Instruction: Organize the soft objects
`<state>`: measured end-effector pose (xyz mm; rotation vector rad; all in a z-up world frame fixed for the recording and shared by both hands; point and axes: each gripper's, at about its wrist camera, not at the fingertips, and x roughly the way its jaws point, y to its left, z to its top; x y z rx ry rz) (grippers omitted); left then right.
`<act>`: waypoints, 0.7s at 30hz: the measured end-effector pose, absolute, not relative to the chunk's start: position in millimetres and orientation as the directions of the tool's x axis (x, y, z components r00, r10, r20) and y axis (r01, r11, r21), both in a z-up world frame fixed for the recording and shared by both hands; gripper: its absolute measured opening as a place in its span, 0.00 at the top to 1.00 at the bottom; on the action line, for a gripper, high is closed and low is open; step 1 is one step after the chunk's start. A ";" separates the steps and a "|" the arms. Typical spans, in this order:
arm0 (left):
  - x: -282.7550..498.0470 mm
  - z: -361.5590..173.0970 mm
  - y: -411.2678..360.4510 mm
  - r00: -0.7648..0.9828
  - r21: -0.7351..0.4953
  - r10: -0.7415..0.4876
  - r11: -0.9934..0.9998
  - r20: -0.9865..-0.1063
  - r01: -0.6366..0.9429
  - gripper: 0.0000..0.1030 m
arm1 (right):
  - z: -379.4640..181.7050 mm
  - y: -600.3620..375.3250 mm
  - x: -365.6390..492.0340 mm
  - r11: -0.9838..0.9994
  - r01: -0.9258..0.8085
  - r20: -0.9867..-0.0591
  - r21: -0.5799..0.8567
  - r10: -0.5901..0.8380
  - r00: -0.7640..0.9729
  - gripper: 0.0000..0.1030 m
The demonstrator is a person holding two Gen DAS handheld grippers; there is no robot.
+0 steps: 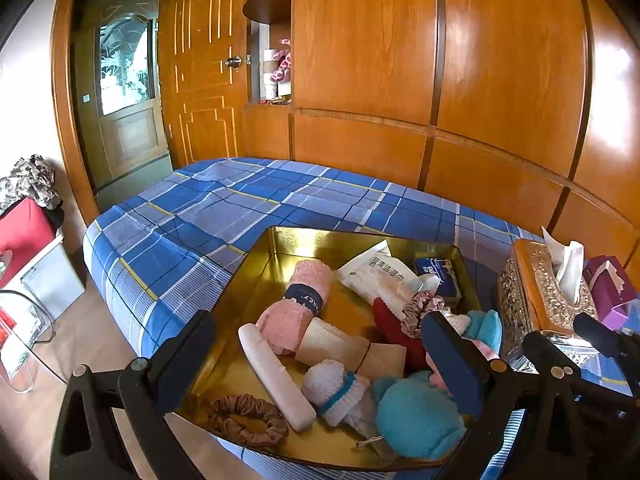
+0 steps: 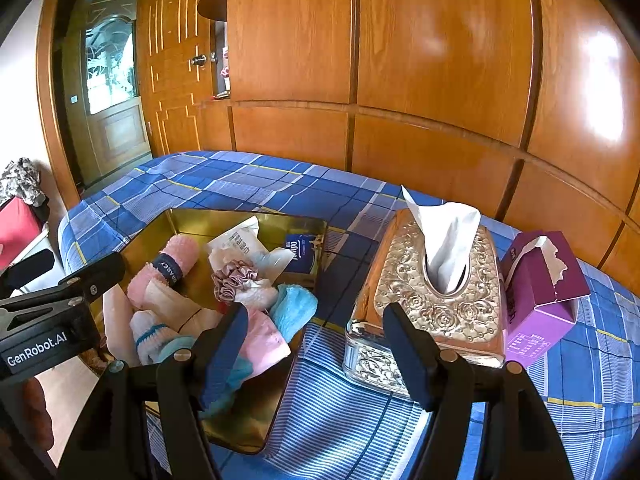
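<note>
Gold tin (image 1: 280,240) on plaid bed (image 1: 200,208): pink rolled towel (image 1: 298,304), brown scrunchie (image 1: 248,420), blue plush (image 1: 416,416), wipes pack (image 1: 372,272). Ornate tissue box (image 2: 432,300) beside. Left gripper (image 1: 320,364), right gripper (image 2: 316,356): released, empty.

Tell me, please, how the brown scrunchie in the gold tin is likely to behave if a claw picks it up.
The brown scrunchie is a gathered fabric ring, so it would probably sag limp. It looks light. Lying flat on the gold tin's smooth floor, it may slide if pushed.

"GenRobot.AI" marks the left gripper (image 2: 34,350); "AREY" shows on the pink towel's band (image 2: 170,270).
</note>
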<state>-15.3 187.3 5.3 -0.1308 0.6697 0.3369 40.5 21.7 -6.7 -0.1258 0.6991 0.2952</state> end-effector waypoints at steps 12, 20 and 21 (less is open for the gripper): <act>-15.1 5.2 186.8 0.728 -0.008 0.266 0.937 -0.631 -0.349 0.00 | -6.7 21.8 40.0 0.951 -0.309 -0.649 -0.018 0.224 0.727 0.31; -15.3 5.4 186.5 0.729 -0.008 0.266 0.937 -0.630 -0.349 0.00 | -6.6 21.7 39.5 0.951 -0.309 -0.650 -0.019 0.223 0.726 0.31; -15.2 5.5 186.3 0.730 -0.008 0.266 0.938 -0.630 -0.348 0.00 | -6.6 21.9 39.6 0.951 -0.309 -0.650 -0.018 0.223 0.726 0.31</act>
